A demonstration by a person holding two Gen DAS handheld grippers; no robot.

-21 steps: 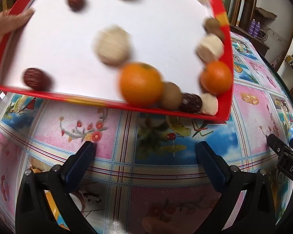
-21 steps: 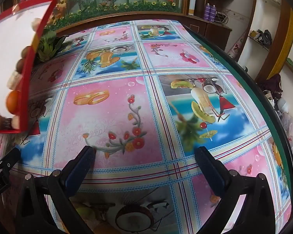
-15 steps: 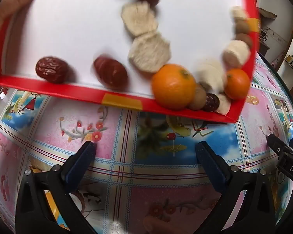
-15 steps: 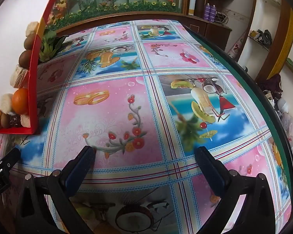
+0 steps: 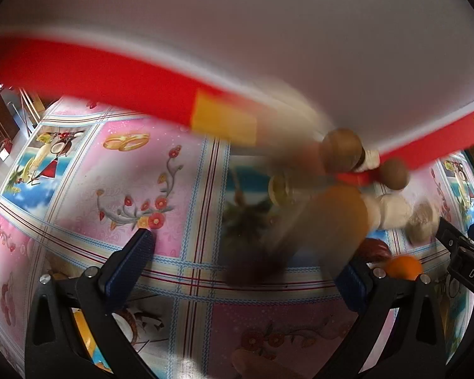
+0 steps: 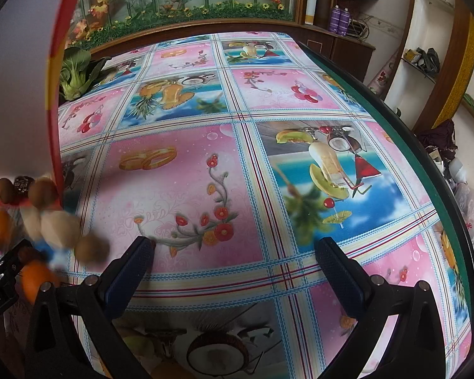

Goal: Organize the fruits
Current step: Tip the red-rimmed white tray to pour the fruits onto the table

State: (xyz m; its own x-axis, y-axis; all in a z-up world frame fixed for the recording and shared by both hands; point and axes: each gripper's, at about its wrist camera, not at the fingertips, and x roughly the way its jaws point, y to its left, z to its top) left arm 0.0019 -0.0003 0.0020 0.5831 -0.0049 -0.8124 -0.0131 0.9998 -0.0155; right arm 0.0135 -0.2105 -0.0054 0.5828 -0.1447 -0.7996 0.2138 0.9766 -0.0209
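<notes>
A white tray with a red rim (image 5: 79, 72) hangs steeply tilted over the table, and fruit spills off its low corner. In the left wrist view two brown round fruits (image 5: 341, 150) sit at that corner, a blurred orange (image 5: 335, 221) is in mid-fall, and white pieces (image 5: 391, 210), a red date (image 5: 374, 249) and a small orange (image 5: 403, 267) are on the cloth. My left gripper (image 5: 246, 252) is open and holds nothing, just under the falling fruit. In the right wrist view the tray rim (image 6: 55, 94) and tumbling fruit (image 6: 58, 229) are at far left. My right gripper (image 6: 233, 246) is open over bare cloth.
The table has a patterned pink and blue cloth (image 6: 180, 173). A leafy green vegetable (image 6: 75, 72) lies at its far left. The table's dark edge (image 6: 410, 145) curves along the right, with shelves and clutter beyond it. A wooden cabinet stands behind.
The tray has tipped much further and swung close to the left camera. The fruit that lay gathered in its corner now slides off and drops onto the cloth. Both grippers stayed put.
</notes>
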